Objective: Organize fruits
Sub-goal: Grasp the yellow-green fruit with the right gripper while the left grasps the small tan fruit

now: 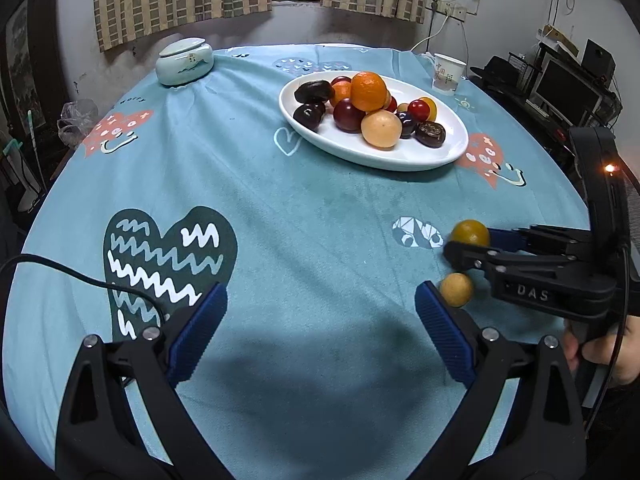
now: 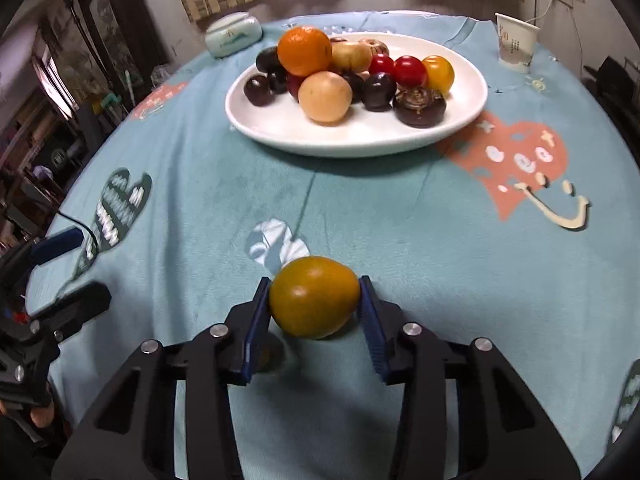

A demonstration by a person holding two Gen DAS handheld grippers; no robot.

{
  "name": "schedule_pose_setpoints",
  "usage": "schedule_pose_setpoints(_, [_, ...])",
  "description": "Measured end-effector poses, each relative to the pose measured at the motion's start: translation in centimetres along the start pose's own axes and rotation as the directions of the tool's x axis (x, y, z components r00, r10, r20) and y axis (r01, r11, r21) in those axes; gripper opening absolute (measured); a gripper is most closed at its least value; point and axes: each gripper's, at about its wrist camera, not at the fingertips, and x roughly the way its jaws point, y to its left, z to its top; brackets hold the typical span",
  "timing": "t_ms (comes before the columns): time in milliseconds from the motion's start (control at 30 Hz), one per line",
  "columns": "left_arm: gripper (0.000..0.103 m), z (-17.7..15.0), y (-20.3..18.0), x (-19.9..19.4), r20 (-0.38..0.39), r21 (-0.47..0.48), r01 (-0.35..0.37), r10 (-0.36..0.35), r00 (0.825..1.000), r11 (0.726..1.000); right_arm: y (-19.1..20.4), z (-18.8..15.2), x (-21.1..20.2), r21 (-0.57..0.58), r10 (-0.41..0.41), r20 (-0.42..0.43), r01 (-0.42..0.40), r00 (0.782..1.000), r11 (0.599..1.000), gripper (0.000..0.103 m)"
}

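Yellow-green fruit (image 2: 314, 297) sits near edge of the surface (image 2: 400, 216), pinched between blue pads of the right hand-held gripper (image 2: 314, 304); pads touch it on both sides. Whether it rests on the cloth or is lifted, cannot tell. Small tan fruit (image 1: 456, 289) lies on the cloth just beside it, nearer, close to the left gripper's right finger. White oval plate (image 2: 280, 132) stands farther back, well apart from the held fruit, piled with an orange (image 2: 305, 50), pale round fruit (image 2: 325, 97), red tomatoes (image 2: 409, 71), a yellow tomato (image 2: 439, 73) and dark fruits (image 2: 419, 106). Left hand-held gripper (image 1: 320, 312) hangs over bare teal cloth, fingers spread wide, nothing between them. Far left: lidded ceramic jar (image 1: 184, 61). Far right: paper cup (image 1: 449, 73). A hand (image 1: 608, 352) grips the right tool's handle.
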Motion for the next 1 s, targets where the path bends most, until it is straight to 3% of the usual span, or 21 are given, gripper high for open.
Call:
schedule_pose_setpoints(133, [0.097, 0.0, -1.2, 0.1, -0.01, 0.028, 0.017, -0.017, 1.0, 0.999, 0.1, -0.5, -2.0, -0.017, -0.023, 0.049, 0.024, 0.999, 1.0, 0.043])
schedule_pose_setpoints(367, [0.097, -0.7, -6.6, 2.0, -0.074, 0.164, 0.062, -0.051, 0.996, 0.984, -1.9, -3.9, -5.9, 0.023, -0.078, 0.075, 0.076, 0.994, 0.997, 0.043])
schedule_pose_setpoints(667, [0.095, -0.8, -9.8, 4.5, -0.088, 0.204, 0.061, -0.044, 0.995, 0.977, -4.3, -6.4, -8.7, 0.081, -0.077, 0.111, 0.068, 0.991, 0.994, 0.043])
schedule_pose_setpoints(733, [0.082, -0.8, -10.0, 4.8, -0.084, 0.204, 0.053, -0.037, 0.996, 0.977, -4.6, -6.5, -8.8, 0.089, -0.075, 0.115, 0.065, 0.991, 0.994, 0.043])
schedule_pose_setpoints(800, [0.053, -1.0, -10.1, 5.5, -0.113, 0.207, 0.065, -0.042, 0.993, 0.976, -4.7, -6.5, -9.0, 0.093, -0.07, 0.117, 0.06, 0.991, 0.994, 0.043])
schedule_pose_setpoints(867, [0.051, -1.1, -9.9, 5.7, -0.118, 0.194, 0.08, -0.058, 0.991, 0.978, -4.7, -6.5, -9.1, 0.094, -0.066, 0.12, 0.055, 0.991, 0.994, 0.043])
schedule_pose_setpoints(967, [0.029, -1.0, -9.8, 5.6, -0.118, 0.183, 0.108, -0.087, 0.989, 0.977, -4.2, -6.3, -9.2, 0.087, -0.061, 0.125, 0.051, 0.99, 0.995, 0.043])
schedule_pose_setpoints(1000, [0.029, -1.0, -9.7, 5.3, -0.116, 0.174, 0.123, -0.103, 0.988, 0.977, -4.0, -6.3, -9.2, 0.084, -0.06, 0.126, 0.05, 0.99, 0.995, 0.043])
